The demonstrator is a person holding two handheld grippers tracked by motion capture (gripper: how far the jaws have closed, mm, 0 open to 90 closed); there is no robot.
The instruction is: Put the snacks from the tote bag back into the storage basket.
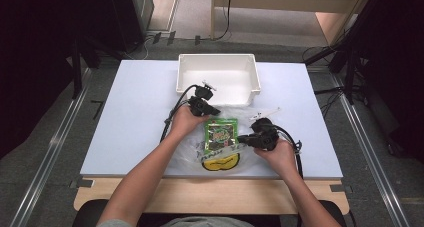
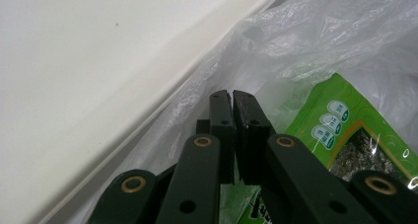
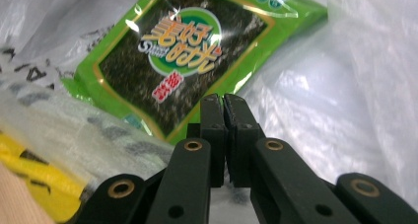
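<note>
1. Looking down on the pale table, you see your two hands working at a clear plastic bag that lies near the middle of the table's near edge, just in front of a white bin standing at the far edge.
2. A green seaweed snack packet lies flat inside or on the bag, between your two grippers. Its long axis runs from the near edge toward the far edge.
3. Your left gripper sits at the packet's far left corner. In the left gripper view its jaws are pressed together, with thin bag film bunched around the tips. They look pinched on the film, though the film itself is hard to make out between the pads.
4. Your right gripper sits against the packet's right side. In the right gripper view its jaws are also pressed together, tips resting on the film just beside the packet, which lies ahead of and left of the tips.
5. A yellow printed patch on the bag shows nearest the table's near edge.
6. The relation that matters: the packet lies between both grippers, both about equally near. Spreading the bag's mouth probably means pulling the two pinches apart, across the packet's short axis.
7. The risk, as a judgement: thin film may slip from either pinch.
</note>
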